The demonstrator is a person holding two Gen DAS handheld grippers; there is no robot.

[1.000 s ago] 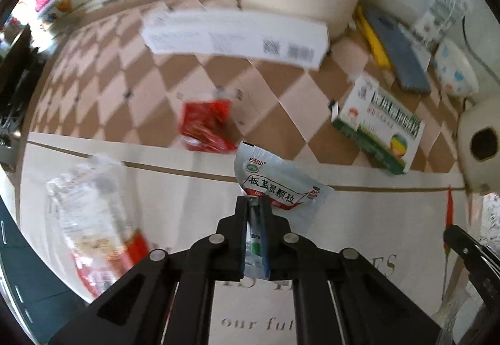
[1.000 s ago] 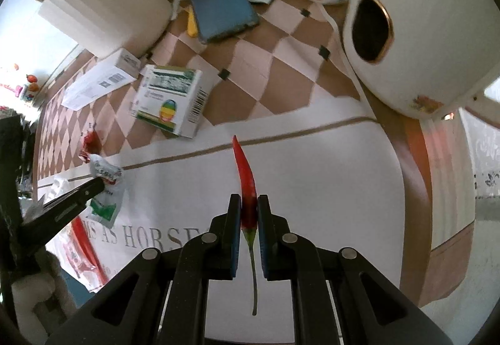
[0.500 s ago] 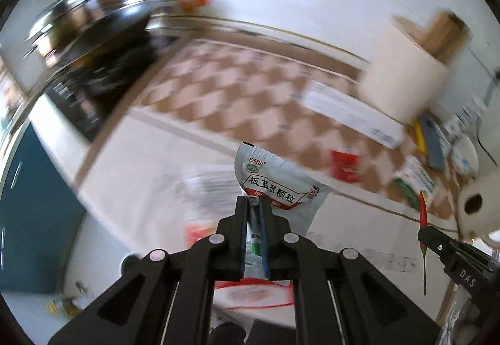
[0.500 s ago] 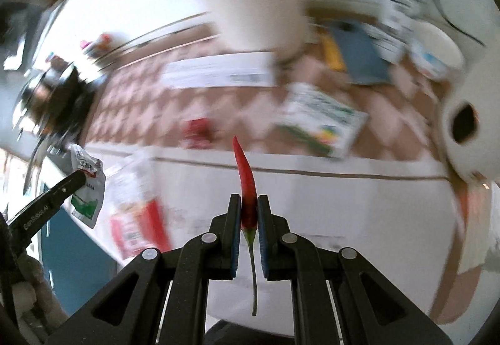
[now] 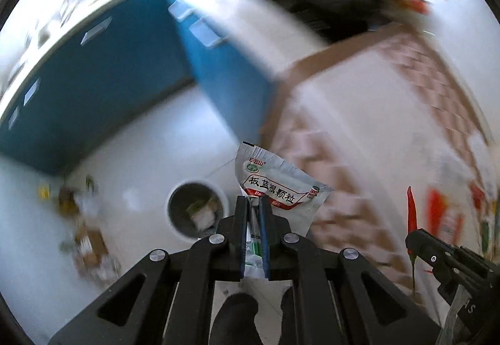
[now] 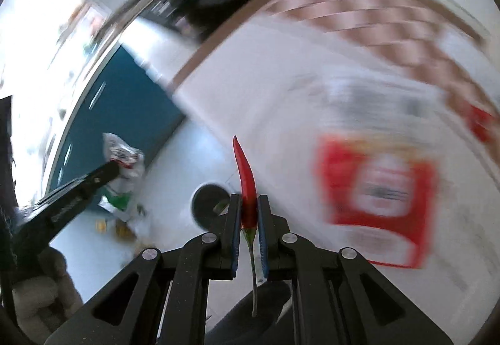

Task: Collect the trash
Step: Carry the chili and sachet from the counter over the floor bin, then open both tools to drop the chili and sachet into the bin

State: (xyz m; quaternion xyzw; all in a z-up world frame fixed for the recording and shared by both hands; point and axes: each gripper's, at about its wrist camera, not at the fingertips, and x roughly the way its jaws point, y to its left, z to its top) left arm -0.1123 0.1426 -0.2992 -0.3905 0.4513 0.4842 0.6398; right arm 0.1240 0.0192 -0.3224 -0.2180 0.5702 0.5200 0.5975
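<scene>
The view has swung since a second ago: then both cameras looked along the table at boxes, a bowl and a white jar; now they look past the table's end at the pale floor (image 5: 131,163), much of it blurred by the swing. A large teal-blue cabinet front (image 5: 103,79) fills the upper left of the left wrist view, with the white-and-brown checked tablecloth (image 5: 390,113) to the right, its brown-banded edge running diagonally. That corner of the table juts toward the middle of the frame; open floor lies between it and the cabinet.

On the floor stands a round white-rimmed waste bin (image 5: 195,209) with scraps inside, just left of and below the left gripper (image 5: 252,213). Small bits of litter (image 5: 84,238) lie scattered on the floor farther left. A blurred red-and-white plastic packet (image 6: 378,198) lies on the tablecloth to the right in the right wrist view.

The left gripper's jaws are clamped narrow on a silver foil sachet with red-banded Chinese lettering (image 5: 275,185), as before, which sticks up above the fingertips beside the bin. The right gripper (image 6: 249,213) is pinched on a slim red chilli pepper with a green stem (image 6: 245,176), tip up, stem hanging below; the bin's dark mouth (image 6: 207,198) shows just left of its fingers.
</scene>
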